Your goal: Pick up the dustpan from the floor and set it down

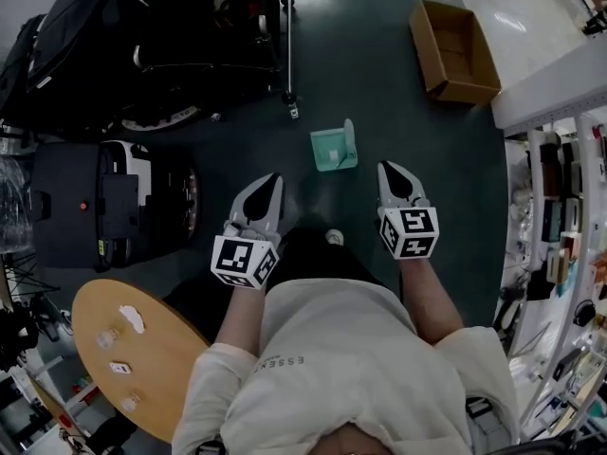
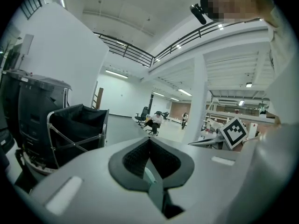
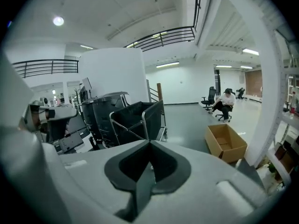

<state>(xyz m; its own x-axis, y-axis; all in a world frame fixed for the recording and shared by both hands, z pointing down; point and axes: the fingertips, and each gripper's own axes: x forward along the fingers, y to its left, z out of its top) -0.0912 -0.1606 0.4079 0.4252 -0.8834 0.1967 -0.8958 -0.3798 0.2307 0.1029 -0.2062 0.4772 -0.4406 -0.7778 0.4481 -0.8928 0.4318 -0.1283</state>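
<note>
A pale green dustpan [image 1: 334, 148] stands on the dark floor, straight ahead of the person in the head view, with its handle upright at its right side. My left gripper [image 1: 274, 178] hangs in the air to the near left of it, apart from it, its jaws closed together with nothing held. My right gripper [image 1: 388, 167] hovers to the near right of the dustpan, also shut and empty. In the left gripper view my left gripper [image 2: 149, 140] points out across the hall. The right gripper view shows my right gripper [image 3: 149, 143] doing the same, with no dustpan in sight.
An open cardboard box [image 1: 453, 53] lies on the floor at the far right. A black folding cart [image 1: 223, 27] and dark bins stand at the far left, a black machine [image 1: 104, 207] at the left. A round wooden table [image 1: 123, 349] is near left, shelves [image 1: 560, 226] at right.
</note>
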